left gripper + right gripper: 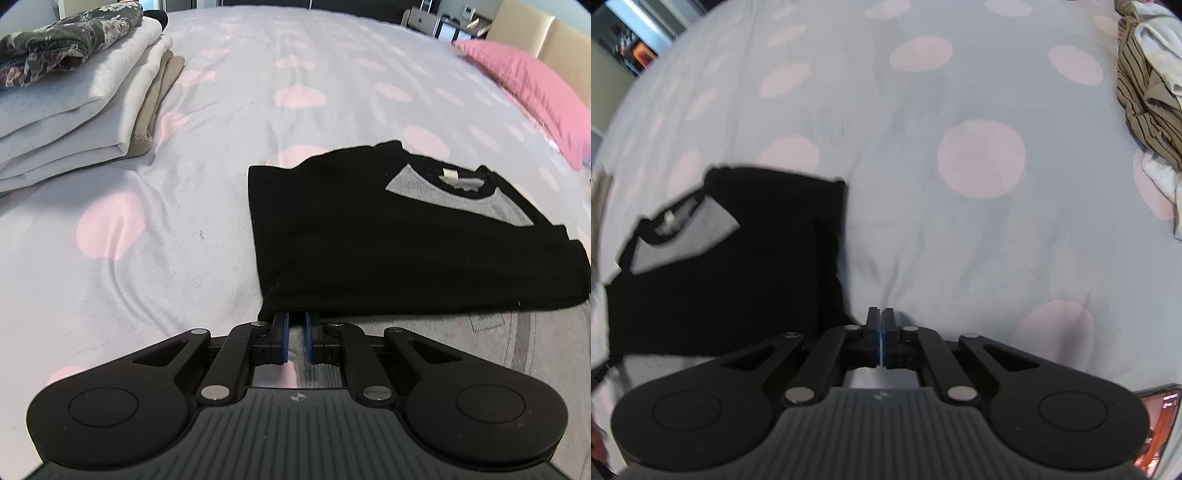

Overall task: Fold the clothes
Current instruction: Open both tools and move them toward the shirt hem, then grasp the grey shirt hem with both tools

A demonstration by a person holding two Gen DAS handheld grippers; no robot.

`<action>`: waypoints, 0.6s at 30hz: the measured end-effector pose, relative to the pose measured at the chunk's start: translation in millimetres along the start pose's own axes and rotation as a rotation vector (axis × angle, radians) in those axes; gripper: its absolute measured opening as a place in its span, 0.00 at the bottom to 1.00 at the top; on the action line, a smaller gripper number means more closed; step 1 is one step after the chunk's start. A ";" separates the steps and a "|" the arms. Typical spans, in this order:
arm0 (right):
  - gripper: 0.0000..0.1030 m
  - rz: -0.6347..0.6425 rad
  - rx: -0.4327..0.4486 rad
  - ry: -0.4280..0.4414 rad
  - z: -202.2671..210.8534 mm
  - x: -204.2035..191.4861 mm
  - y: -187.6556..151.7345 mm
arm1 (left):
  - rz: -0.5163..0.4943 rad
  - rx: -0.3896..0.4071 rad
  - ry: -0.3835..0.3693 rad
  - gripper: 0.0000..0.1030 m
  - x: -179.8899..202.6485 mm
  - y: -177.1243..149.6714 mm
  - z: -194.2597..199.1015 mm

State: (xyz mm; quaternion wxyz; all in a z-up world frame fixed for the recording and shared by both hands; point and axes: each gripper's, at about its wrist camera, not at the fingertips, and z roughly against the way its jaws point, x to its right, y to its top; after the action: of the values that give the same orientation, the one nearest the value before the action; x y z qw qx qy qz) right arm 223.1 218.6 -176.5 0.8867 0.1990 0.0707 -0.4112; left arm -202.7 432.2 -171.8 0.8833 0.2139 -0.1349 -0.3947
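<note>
A black and grey shirt (332, 240) lies folded on the bed, neck to the far right; it also shows in the right wrist view (720, 277) at the left. My left gripper (295, 319) sits at the shirt's near left corner, its blue pads (283, 332) a small gap apart, tips under the black edge; I cannot tell if cloth is between them. My right gripper (881, 319) is shut and empty, over the bedsheet just right of the shirt.
A pile of folded clothes (74, 96) sits at the far left. A pink pillow (535, 92) lies at the far right. Crumpled striped and white clothes (1152, 110) lie at the right. The bedsheet (960, 221) is grey with pink dots.
</note>
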 end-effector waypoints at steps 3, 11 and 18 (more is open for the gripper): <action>0.15 -0.017 0.059 0.059 11.0 -1.3 6.8 | -0.024 -0.063 0.021 0.10 5.1 1.4 6.0; 0.37 0.018 0.063 0.076 9.9 -31.4 17.9 | -0.017 -0.153 0.001 0.31 6.7 8.4 24.2; 0.48 0.132 0.007 0.035 16.0 -39.9 -9.1 | -0.026 -0.177 -0.038 0.44 -3.6 -5.6 31.1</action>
State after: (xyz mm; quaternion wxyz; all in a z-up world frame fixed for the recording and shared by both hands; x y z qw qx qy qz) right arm 189.5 234.7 -153.0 0.9099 0.2136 0.0712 -0.3484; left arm -221.3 423.2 -147.6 0.8908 0.1292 -0.1135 -0.4206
